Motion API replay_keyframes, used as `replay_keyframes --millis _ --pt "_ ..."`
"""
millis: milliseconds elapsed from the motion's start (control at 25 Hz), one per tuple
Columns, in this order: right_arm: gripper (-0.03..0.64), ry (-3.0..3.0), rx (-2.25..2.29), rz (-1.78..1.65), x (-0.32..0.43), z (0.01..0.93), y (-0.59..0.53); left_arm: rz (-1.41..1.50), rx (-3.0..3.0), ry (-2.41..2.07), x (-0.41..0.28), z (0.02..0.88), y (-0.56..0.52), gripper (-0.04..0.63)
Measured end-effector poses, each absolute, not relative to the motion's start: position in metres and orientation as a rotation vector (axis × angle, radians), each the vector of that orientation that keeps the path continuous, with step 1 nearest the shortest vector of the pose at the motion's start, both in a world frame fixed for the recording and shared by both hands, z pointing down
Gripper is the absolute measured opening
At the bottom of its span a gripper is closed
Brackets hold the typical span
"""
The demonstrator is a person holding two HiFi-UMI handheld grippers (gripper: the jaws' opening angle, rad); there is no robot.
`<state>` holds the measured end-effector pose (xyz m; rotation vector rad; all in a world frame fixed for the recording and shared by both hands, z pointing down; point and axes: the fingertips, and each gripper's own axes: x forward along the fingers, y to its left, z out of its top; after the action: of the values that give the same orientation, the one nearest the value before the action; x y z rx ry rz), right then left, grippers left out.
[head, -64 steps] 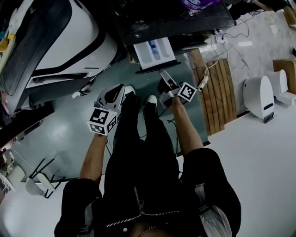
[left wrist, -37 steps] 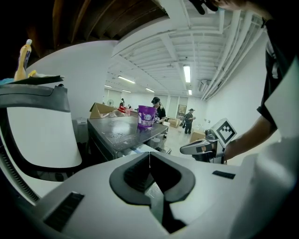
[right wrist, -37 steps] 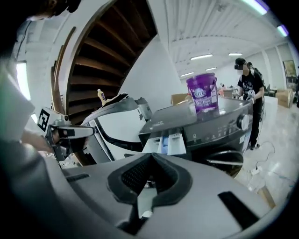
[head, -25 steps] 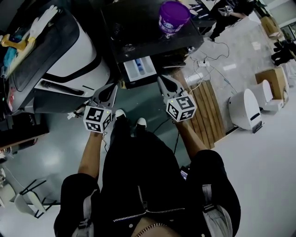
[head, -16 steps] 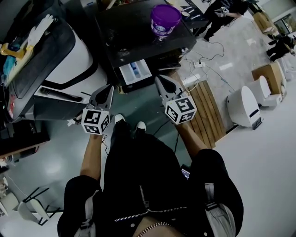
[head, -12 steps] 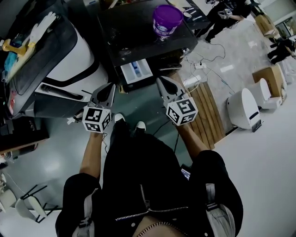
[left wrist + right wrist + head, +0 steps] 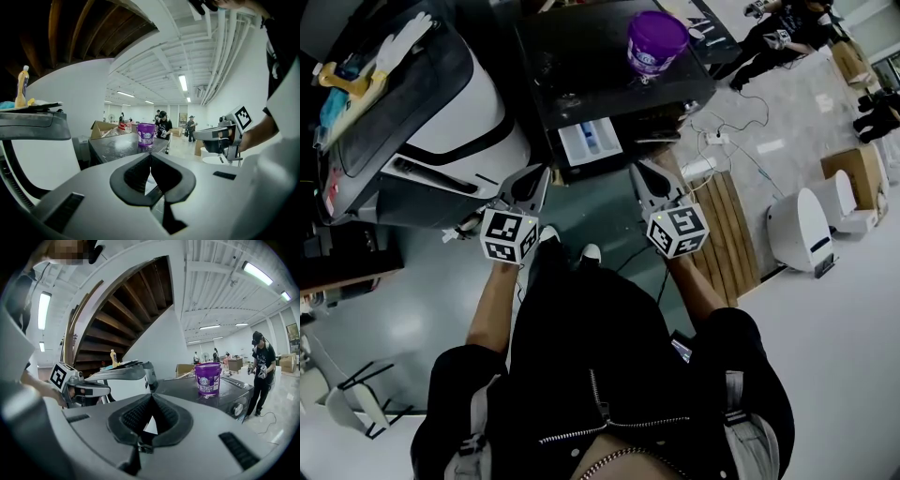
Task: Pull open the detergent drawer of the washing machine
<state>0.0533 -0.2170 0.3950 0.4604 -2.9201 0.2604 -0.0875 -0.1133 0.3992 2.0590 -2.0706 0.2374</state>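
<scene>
Drawer: the detergent drawer point(image 7: 591, 141) juts open from the front of the dark washing machine point(image 7: 581, 61), its white tray showing blue inside.
Right gripper: right gripper point(image 7: 639, 171) has its jaws pressed together on nothing, just near-right of the drawer and not touching it.
Left gripper: left gripper point(image 7: 540, 172) has its jaws closed and empty, near-left of the drawer.
Machine top: a purple bucket point(image 7: 656, 42) stands at the far right.

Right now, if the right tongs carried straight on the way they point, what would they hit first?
Most likely the front of the dark washing machine, right beside its pulled-out detergent drawer. The right tongs aim there, though depth is hard to judge.
</scene>
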Motion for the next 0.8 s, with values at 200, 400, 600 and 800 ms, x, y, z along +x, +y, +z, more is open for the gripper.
replay_keyframes --millis 200,400,600,800 --pt "0.006 -2.914 0.468 0.271 0.053 0.398 -0.219 0.237 2.058 -2.068 -0.089 0.399 -0.114 0.021" --pt "0.006 -2.905 0.474 0.280 0.055 0.403 -0.219 0.241 2.057 -2.061 -0.088 0.402 -0.115 0.021" --pt "0.006 -2.893 0.467 0.292 0.056 0.408 -0.217 0.243 2.047 -2.050 -0.086 0.409 -0.115 0.021" --pt "0.006 -2.884 0.468 0.292 0.056 0.412 -0.220 0.245 2.038 -2.048 -0.086 0.413 -0.116 0.021"
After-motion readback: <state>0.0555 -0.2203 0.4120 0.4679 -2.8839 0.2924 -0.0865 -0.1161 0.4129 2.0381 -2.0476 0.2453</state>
